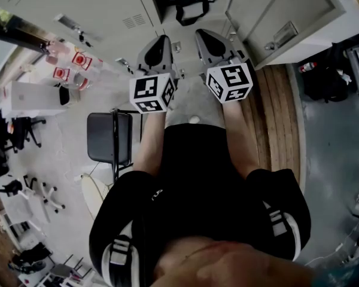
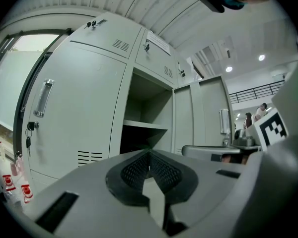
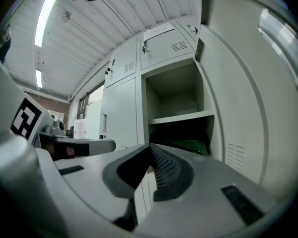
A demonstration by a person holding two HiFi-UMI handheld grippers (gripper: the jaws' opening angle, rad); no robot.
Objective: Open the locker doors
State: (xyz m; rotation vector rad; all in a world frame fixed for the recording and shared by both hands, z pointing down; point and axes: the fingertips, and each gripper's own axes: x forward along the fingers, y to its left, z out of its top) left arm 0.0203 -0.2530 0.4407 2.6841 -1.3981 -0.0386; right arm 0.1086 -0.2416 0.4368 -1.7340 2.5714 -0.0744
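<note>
lockers: pale grey | marker cube: black-white squares (blocky) | chair: black

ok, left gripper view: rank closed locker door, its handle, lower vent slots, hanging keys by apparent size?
1. closed locker door
2. handle and vent slots: look about alike, not ranked
3. hanging keys

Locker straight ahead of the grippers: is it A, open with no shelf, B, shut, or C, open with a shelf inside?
C: the locker stands open, its door swung to the right, with a shelf across the inside.
</note>
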